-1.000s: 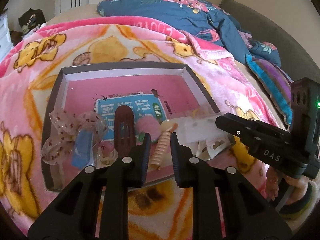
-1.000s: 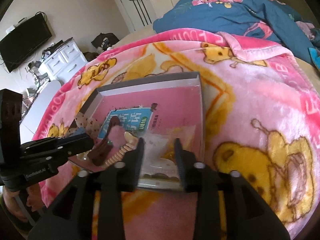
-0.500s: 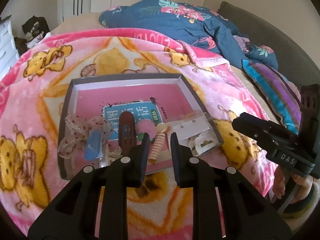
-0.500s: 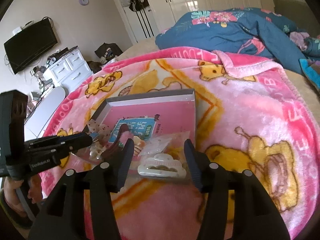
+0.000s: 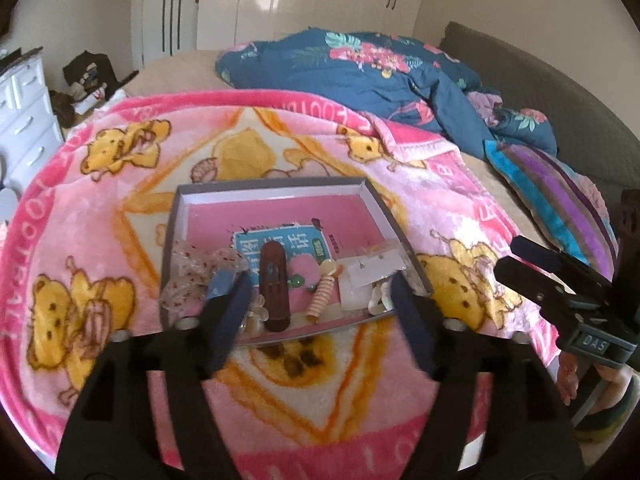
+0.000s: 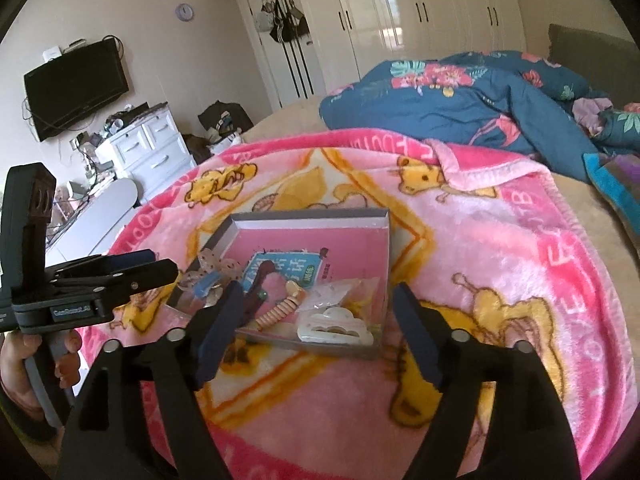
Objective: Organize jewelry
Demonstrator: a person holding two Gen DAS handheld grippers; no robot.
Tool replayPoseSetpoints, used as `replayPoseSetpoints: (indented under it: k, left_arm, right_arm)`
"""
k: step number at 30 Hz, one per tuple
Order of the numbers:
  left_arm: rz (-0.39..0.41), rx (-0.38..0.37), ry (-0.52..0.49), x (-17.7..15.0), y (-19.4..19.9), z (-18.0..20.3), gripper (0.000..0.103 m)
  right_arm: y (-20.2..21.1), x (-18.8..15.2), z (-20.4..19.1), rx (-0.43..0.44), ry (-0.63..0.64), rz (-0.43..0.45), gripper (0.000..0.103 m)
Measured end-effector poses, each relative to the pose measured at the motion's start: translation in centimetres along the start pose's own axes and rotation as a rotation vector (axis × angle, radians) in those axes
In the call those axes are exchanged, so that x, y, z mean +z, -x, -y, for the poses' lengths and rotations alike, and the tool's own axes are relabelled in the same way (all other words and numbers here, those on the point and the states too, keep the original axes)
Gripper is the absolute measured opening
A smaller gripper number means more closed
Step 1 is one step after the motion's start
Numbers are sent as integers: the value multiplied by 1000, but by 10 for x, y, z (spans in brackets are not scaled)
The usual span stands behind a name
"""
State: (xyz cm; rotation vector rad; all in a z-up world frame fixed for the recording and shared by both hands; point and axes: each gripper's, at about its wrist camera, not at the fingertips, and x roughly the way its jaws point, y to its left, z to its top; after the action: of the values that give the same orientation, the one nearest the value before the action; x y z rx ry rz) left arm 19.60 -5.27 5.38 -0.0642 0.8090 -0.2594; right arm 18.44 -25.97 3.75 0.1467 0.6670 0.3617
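Jewelry sits in a shallow grey box (image 5: 372, 190) with a pink floor, and I use that box as my landmark. It lies on the pink bear blanket (image 5: 120, 208) spread over the bed. All the pieces crowd the box's near end: a dark brown hair clip (image 5: 274, 284) roughly mid-box, a ribbed peach clip (image 5: 322, 300) just to its right, a pink pom-pom (image 5: 300, 268) between them, clear bows with red dots (image 5: 188, 276) at the near-left corner, small clear packets (image 5: 372, 272) at the near-right. In the right wrist view a white cloud-shaped claw clip (image 6: 334, 326) rests at the near-right corner, against the near wall. A blue label (image 5: 280, 240) shows on the box floor behind the pieces.

My left hand-held gripper (image 5: 320, 296) hangs above the box's near edge, jaws opening, fingers well apart, nothing between them. My right hand-held gripper (image 6: 316, 308) hangs near the same edge, jaws opening too, wide apart, not touching the claw clip below. Each gripper shows at the edge of the other's view. A blue floral quilt (image 5: 360, 64) lies beyond the box's far side.
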Motion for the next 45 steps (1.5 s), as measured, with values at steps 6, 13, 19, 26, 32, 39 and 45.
replayPoseSetpoints:
  k: [6, 13, 19, 26, 32, 39, 45]
  left_arm:
    - [50, 27, -1, -3, 26, 1, 93]
    - [78, 48, -1, -16, 46, 3, 94]
    - [79, 69, 10, -32, 52, 1, 94]
    - [78, 97, 37, -55, 52, -8, 94]
    - [79, 102, 62, -75, 48, -18, 94]
    - [68, 112, 68, -102, 37, -24, 94]
    - [76, 114, 65, -118, 29, -29, 94]
  right_arm:
    - [21, -3, -8, -3, 11, 36, 88]
    - [36, -9, -17, -13, 36, 55, 92]
    - [46, -18, -23, -24, 50, 75, 97]
    - [50, -29, -25, -26, 57, 83, 97]
    - [48, -45, -25, -26, 50, 68, 98]
    - [36, -69, -24, -30, 36, 38, 98]
    - [21, -87, -27, -63, 50, 20, 98]
